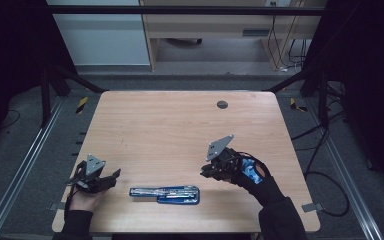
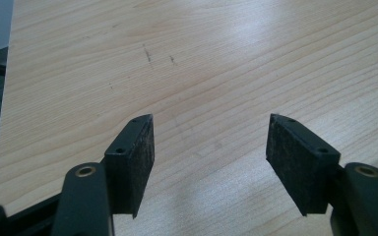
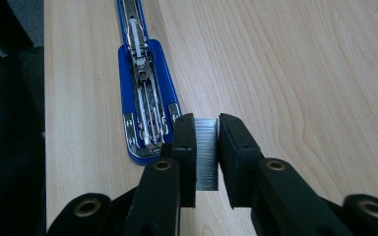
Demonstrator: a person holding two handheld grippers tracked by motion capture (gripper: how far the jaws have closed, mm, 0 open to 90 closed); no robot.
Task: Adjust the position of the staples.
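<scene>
A blue stapler lies opened flat near the table's front edge, its metal staple channel facing up. My right gripper hovers to its right, just past the stapler's near end, and is shut on a silver strip of staples held upright between the pads. My left gripper rests at the front left of the table, pointing towards the stapler. Its jaws stand wide apart over bare wood, with nothing between them.
The wooden table has a round grey cable grommet near its far edge. Metal frame rails run along both sides, and cables lie on the floor at the right. The person's dark sleeves enter at the bottom edge.
</scene>
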